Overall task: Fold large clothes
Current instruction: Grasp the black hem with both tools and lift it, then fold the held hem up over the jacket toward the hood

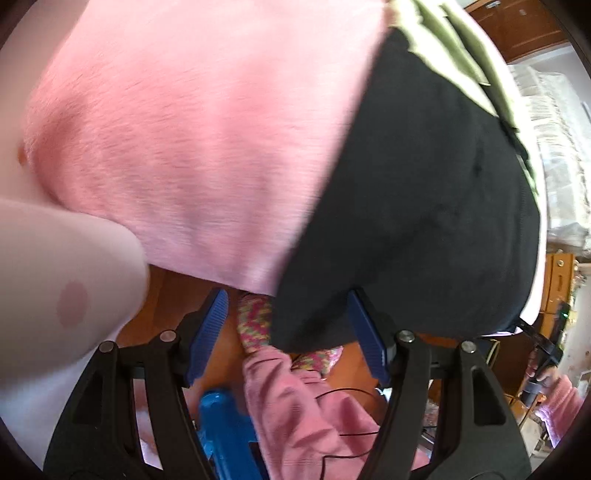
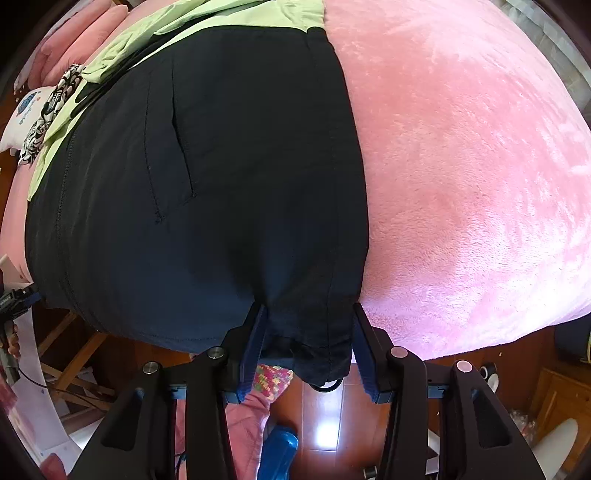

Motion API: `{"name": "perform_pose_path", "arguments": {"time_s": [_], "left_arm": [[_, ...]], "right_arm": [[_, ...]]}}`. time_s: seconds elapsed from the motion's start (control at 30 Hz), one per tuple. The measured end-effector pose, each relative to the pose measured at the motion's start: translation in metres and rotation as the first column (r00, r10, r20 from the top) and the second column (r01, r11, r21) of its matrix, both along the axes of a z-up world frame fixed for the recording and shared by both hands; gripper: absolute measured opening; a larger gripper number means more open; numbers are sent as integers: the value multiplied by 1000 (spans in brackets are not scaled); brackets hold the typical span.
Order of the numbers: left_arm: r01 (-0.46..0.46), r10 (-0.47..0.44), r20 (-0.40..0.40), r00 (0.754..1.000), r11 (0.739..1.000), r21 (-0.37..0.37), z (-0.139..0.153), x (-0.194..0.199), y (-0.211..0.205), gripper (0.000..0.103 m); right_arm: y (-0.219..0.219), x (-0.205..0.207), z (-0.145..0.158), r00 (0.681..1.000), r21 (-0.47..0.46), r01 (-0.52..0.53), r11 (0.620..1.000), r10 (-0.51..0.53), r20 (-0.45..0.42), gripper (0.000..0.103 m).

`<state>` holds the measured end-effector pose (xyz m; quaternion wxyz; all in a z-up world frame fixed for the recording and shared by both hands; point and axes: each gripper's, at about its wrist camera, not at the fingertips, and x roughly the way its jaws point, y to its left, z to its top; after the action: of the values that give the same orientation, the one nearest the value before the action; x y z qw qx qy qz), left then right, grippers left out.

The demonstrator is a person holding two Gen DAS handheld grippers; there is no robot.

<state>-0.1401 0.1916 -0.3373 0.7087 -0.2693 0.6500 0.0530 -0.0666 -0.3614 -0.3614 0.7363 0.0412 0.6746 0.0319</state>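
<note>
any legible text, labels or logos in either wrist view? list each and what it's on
None can be read.
White pillow, right wrist view: a round blue emblem with a line of small print under it, too small and blurred to read.
Black-and-white patterned cloth beside it: a pattern, no clear letters.
Black garment, green garment, pink blanket: no text visible.

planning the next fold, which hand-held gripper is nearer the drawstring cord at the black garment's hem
Right. The right hand-held gripper straddles the hem of the black garment, with the drawstring cord hanging between its open fingers. The left hand-held gripper is open at another corner; no cord shows there.
</note>
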Motion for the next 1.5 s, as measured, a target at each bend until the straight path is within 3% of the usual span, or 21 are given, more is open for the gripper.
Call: {"name": "perform_pose_path", "arguments": {"time_s": [0.1,0.23,0.4,0.5,0.6,0.7,0.8,0.97,1.17,1.3,1.37,1.47,1.5], "left_arm": [[-9,8,-13,1000,997,-80,-11,5,7,65],[43,-43,5,999,984,-174,-15,14,-2,65],[70,-72,-3,997,984,-165,-18,17,-9,62],[24,-26,-22,999,993,-112,-12,12,-9,43],[-14,14,-3,1000,999,-28,7,4,-12,17],[-72,72,54,996,997,-5,35,-1,-23,11],[-146,157,149,976,986,-83,66,-7,-36,9],[-214,247,244,938,964,-155,117,1,-60,8],[-267,327,341,881,940,-211,188,26,-77,7],[-329,380,456,805,925,-191,248,38,-70,6],[-356,401,524,751,915,-190,280,55,-61,1],[-339,428,594,681,903,-262,314,88,-44,0],[-321,418,608,675,908,-268,322,104,-37,0]], "right_arm": [[-2,4,5,1000,-4,-5,1000,5,-2,46],[7,-1,0,1000,0,-2,1000,2,-2,46],[4,3,1,1000,28,17,999,-17,-11,32],[2,4,6,999,45,30,999,-29,-28,23],[1,5,18,995,86,101,991,-99,-23,18],[10,1,38,987,166,153,974,-158,16,16],[23,-3,53,983,237,170,957,-181,24,14],[48,-3,81,983,307,153,939,-176,50,13],[42,12,137,946,468,211,858,-300,123,13],[34,31,170,911,558,232,797,-380,163,12],[31,46,186,898,594,224,773,-400,183,12],[27,74,211,878,622,219,752,-430,210,12],[25,86,218,870,632,223,742,-444,215,12]]}}
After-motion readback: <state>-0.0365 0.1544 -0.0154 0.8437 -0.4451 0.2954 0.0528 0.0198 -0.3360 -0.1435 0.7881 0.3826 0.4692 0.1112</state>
